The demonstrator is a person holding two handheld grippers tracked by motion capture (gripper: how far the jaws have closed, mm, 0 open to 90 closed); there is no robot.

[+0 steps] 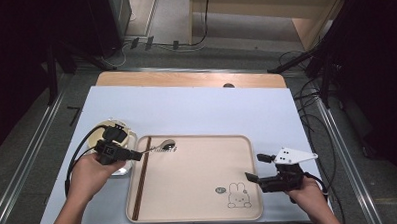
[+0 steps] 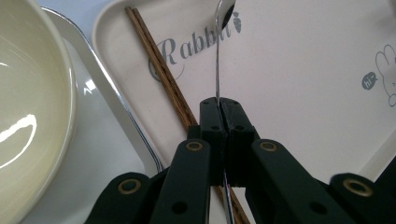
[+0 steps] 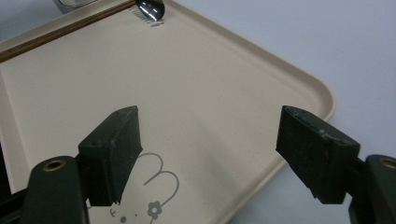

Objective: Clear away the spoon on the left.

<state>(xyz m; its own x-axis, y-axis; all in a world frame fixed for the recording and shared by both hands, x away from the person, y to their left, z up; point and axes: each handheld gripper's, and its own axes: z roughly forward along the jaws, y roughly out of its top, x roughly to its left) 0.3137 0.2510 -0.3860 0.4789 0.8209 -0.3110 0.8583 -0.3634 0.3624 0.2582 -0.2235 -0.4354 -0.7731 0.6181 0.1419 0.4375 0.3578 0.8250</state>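
The left gripper [image 2: 219,112] clamps a thin metal spoon [image 2: 217,60] over the beige plastic tray's [image 1: 199,192] left edge, beside brown wooden chopsticks [image 2: 163,74]; the right gripper [image 3: 210,154] hangs open above the tray's bare near-right corner.

Shiny metal spoon [image 2: 217,56], wooden chopsticks [image 2: 163,74], matt plastic tray [image 2: 303,93], glossy bowl [image 2: 28,102]

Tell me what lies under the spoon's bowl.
The spoon, clamped in the left gripper, has its bowl over the tray, above the "Rabbit" lettering. The bowl hides part of that lettering.
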